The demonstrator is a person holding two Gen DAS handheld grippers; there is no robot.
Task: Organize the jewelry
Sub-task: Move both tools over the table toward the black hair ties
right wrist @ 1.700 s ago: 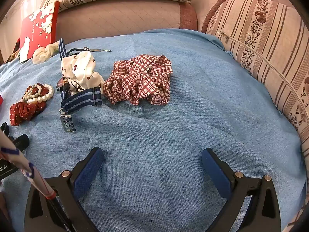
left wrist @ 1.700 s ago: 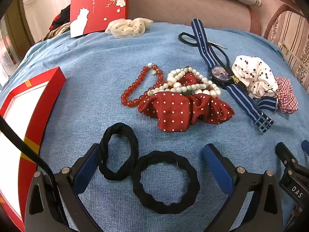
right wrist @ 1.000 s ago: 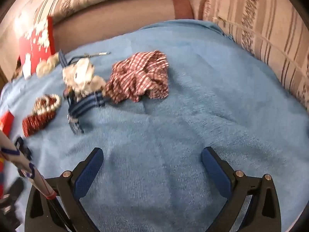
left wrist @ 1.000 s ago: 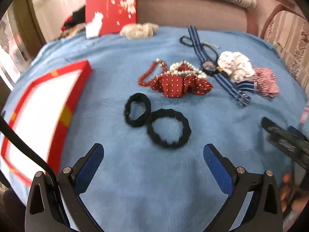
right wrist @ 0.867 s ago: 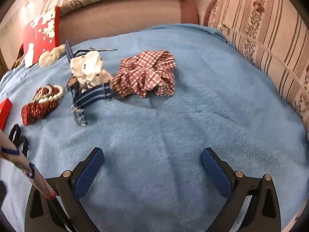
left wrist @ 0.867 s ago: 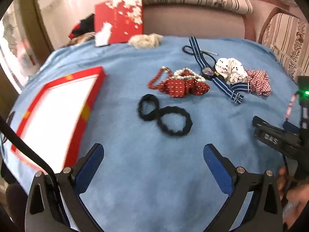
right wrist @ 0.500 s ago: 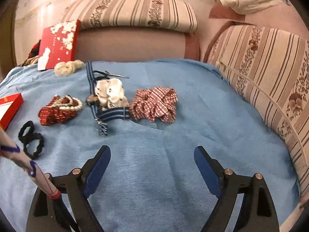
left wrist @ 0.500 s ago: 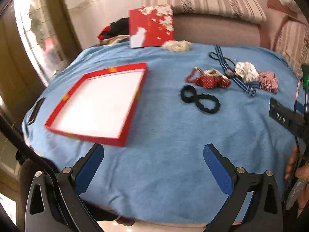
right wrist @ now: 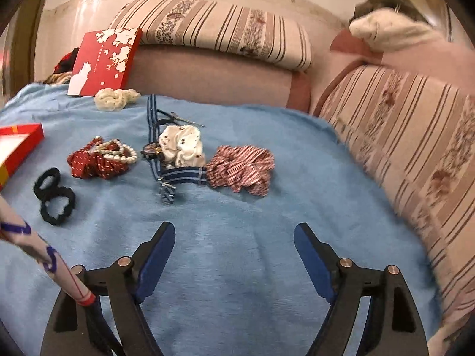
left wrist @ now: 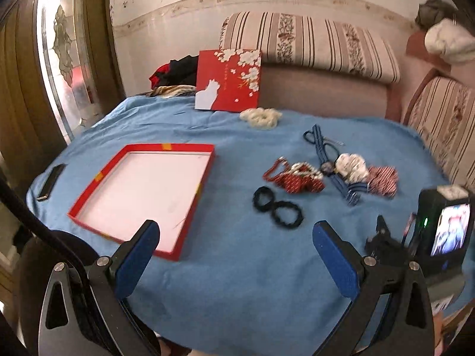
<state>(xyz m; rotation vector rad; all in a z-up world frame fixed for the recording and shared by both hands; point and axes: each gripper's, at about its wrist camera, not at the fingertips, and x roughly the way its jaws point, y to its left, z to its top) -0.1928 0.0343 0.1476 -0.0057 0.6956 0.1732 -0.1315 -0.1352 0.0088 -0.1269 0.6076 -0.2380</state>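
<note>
A shallow red box [left wrist: 204, 175] with a white floor lies on the blue cloth at the left. Right of it lie two black hair ties [left wrist: 277, 207] [right wrist: 53, 197], a red dotted scrunchie [left wrist: 298, 182] [right wrist: 95, 161] with a pearl bracelet [right wrist: 120, 151] and red bead bracelet [left wrist: 273, 169], a striped-strap watch [left wrist: 328, 167] [right wrist: 151, 149], a white dotted scrunchie [right wrist: 182, 145] and a plaid scrunchie [left wrist: 381, 179] [right wrist: 242, 172]. My left gripper [left wrist: 236, 238] hangs open well above the cloth, holding nothing. My right gripper [right wrist: 233, 238] has nothing between its closing jaws.
A red lid with white blossoms [left wrist: 228, 80] leans on the striped sofa back [left wrist: 308, 41], a cream scrunchie [left wrist: 261, 117] in front of it. A dark phone [left wrist: 52, 181] lies at the cloth's left edge. The right gripper's camera body [left wrist: 442, 225] shows at the right.
Both grippers have pulled back and risen from the cloth, so the whole spread and the red box came into view. The right gripper's jaws have narrowed a little. The jewelry has not moved.
</note>
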